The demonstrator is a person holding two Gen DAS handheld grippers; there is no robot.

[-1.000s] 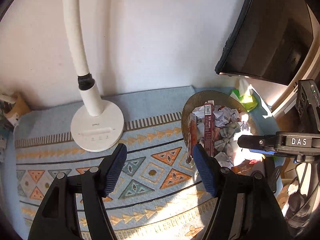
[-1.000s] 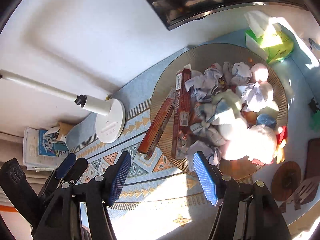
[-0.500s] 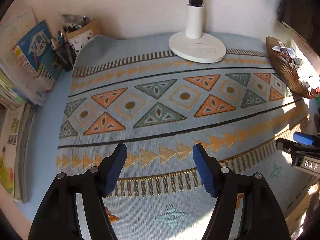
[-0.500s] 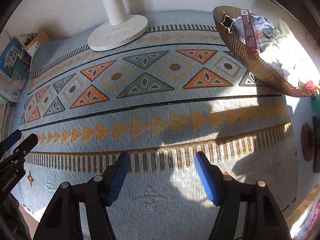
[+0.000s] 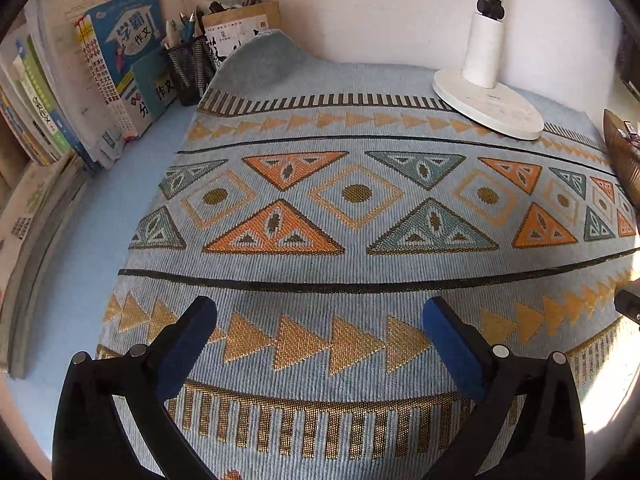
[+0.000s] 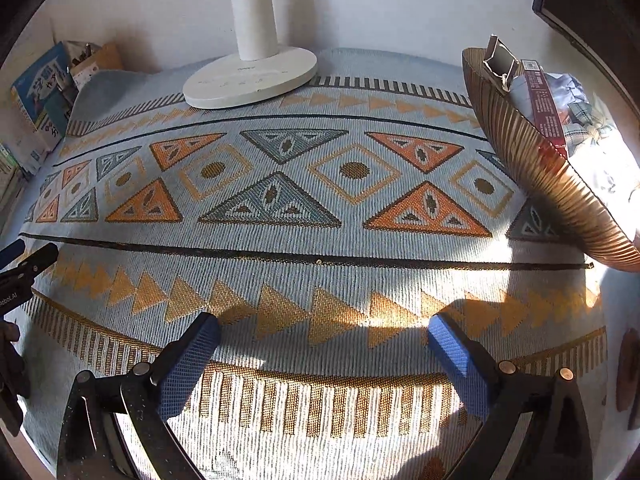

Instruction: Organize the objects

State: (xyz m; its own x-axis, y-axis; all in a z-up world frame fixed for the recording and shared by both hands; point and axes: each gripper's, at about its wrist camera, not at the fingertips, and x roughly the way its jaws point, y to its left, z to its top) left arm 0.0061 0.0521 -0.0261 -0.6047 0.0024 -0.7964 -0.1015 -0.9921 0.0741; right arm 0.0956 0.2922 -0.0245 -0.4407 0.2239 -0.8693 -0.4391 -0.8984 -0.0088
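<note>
your left claw (image 5: pixel 320 316) hangs low over the patterned mat (image 5: pixel 360 216), pads wide apart, nothing between them. your right claw (image 6: pixel 323 330) sits the same way: jaws spread, empty, over the gold-triangle band near the mat's front edge.

the task's things lie piled in the brown ribbed bowl (image 6: pixel 532 160) at the right end of the mat. from the right wrist you see it side-on, tilted toward you by the lens, with a dark red box (image 6: pixel 544 108) leaning over the rim, a pale open-ended carton (image 6: pixel 500 62) poking up behind it, and crumpled paper (image 6: pixel 580 104) deeper in. the far half of the bowl is washed out by sun glare; what is in there cannot be made out. from the left wrist only a sliver of the bowl shows at the right edge, contents unreadable.

the white lamp base (image 5: pixel 488 104) stands at the back of the mat, its column cut off at the top in both views. the mat's back left corner curls up against a mesh pen holder (image 5: pixel 190 70) and a cardboard box (image 5: pixel 244 28). books (image 5: pixel 116 64) lean along the left wall, the outer ones cropped by the lens rim.

the tip of your left claw shows at the left edge of the right view, mostly out of frame. dark shapes at the right view's far right edge are too cut off to name. bare tabletop (image 5: pixel 72 240) shows left of the mat.
</note>
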